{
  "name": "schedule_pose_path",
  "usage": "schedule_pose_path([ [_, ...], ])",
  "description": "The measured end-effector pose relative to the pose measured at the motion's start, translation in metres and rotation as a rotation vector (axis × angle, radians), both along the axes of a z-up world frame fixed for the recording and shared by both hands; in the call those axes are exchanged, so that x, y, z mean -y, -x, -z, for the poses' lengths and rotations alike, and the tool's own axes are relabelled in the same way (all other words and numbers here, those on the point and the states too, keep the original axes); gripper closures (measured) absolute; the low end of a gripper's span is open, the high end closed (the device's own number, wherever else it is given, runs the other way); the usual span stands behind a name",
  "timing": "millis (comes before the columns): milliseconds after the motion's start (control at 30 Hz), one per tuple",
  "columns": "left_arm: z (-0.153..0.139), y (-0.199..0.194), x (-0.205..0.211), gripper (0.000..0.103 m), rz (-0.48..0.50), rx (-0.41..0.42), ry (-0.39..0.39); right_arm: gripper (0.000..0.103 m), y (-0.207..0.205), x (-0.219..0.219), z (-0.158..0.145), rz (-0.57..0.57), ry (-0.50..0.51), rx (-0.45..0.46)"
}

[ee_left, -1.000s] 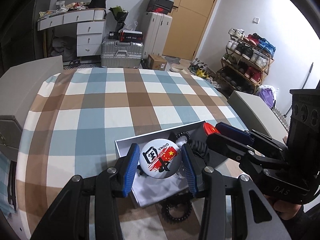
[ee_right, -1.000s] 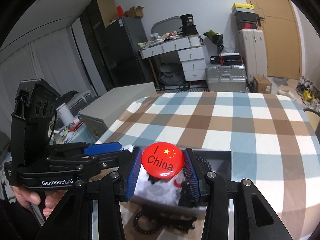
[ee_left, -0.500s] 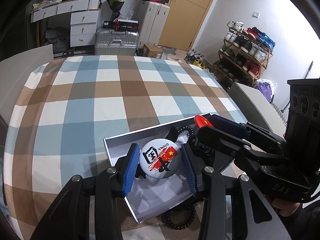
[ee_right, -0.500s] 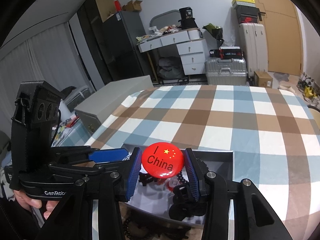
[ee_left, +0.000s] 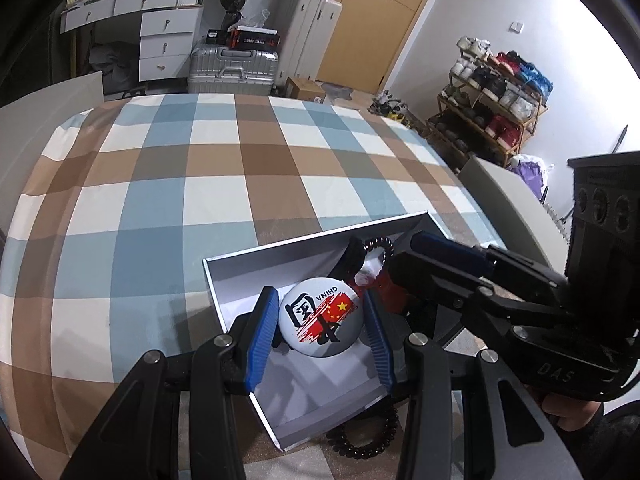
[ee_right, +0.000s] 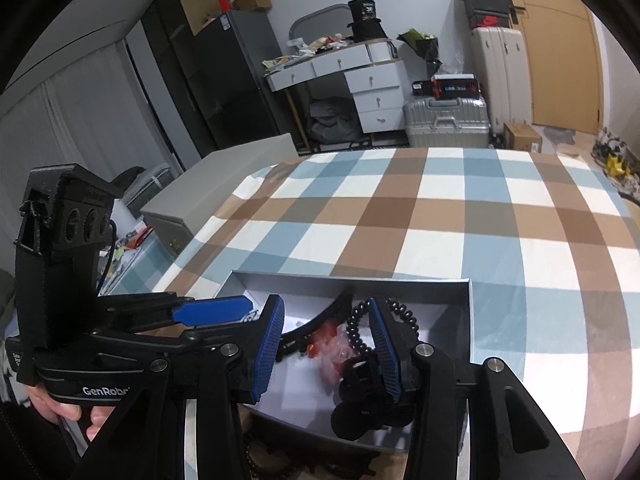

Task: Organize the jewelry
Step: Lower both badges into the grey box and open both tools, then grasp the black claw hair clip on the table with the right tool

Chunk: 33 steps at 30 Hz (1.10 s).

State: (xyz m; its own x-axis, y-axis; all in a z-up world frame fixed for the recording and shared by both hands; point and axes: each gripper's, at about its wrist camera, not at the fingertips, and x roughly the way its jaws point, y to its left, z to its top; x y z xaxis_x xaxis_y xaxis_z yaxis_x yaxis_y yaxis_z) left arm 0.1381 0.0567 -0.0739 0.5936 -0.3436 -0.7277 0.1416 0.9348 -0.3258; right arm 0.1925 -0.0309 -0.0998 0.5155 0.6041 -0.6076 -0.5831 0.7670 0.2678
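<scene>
Blue-padded and black-framed, the left gripper (ee_left: 320,320) clamps a round white badge (ee_left: 320,322) printed with "CHINA" and a red flag, holding it just above the pale floor of an open grey box (ee_left: 276,256) that sits on a checked blue, brown and white tablecloth (ee_left: 192,168). Reaching into the same box from the other side, the right gripper (ee_right: 326,340) has its jaws apart with nothing pressed between the pads, framing blurred red items (ee_right: 332,344) lying below on the box floor. A black coiled hair tie (ee_right: 356,332) rests inside the box against the right gripper's outer finger, and a black band (ee_right: 320,318) curves across the box floor behind it. A second dark coiled tie (ee_left: 368,436) lies on the cloth just outside the box's near wall. A person's hand (ee_right: 64,408) grips the left tool's handle.
</scene>
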Motion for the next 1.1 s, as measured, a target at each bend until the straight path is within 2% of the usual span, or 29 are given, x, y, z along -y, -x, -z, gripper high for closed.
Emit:
schedule_pose_path([
  [67, 0.001, 0.001, -0.003, 0.065, -0.003, -0.002, 0.031, 0.059, 0.001, 0.003, -0.001, 0.002, -0.012, 0.000],
  [133, 0.000, 0.002, -0.001, 0.064, 0.006, 0.001, 0.029, 0.059, 0.004, 0.006, -0.003, 0.010, -0.024, 0.010],
  [300, -0.005, 0.011, 0.007, 0.047, 0.023, 0.031, -0.007, 0.054, 0.015, 0.016, -0.012, 0.034, -0.041, 0.044],
  [733, -0.016, 0.029, 0.011, 0.046, -0.001, 0.063, -0.044, 0.040, 0.043, 0.041, -0.024, 0.091, -0.064, 0.077],
  [800, -0.017, 0.032, 0.012, 0.040, -0.012, 0.065, -0.053, 0.036, 0.050, 0.044, -0.024, 0.096, -0.066, 0.078],
  [867, -0.018, 0.037, 0.012, 0.039, -0.018, 0.073, -0.056, 0.028, 0.057, 0.047, -0.022, 0.103, -0.068, 0.079],
  [1100, -0.019, 0.055, 0.019, 0.039, -0.027, 0.101, -0.077, 0.027, 0.078, 0.058, -0.010, 0.124, -0.072, 0.050],
])
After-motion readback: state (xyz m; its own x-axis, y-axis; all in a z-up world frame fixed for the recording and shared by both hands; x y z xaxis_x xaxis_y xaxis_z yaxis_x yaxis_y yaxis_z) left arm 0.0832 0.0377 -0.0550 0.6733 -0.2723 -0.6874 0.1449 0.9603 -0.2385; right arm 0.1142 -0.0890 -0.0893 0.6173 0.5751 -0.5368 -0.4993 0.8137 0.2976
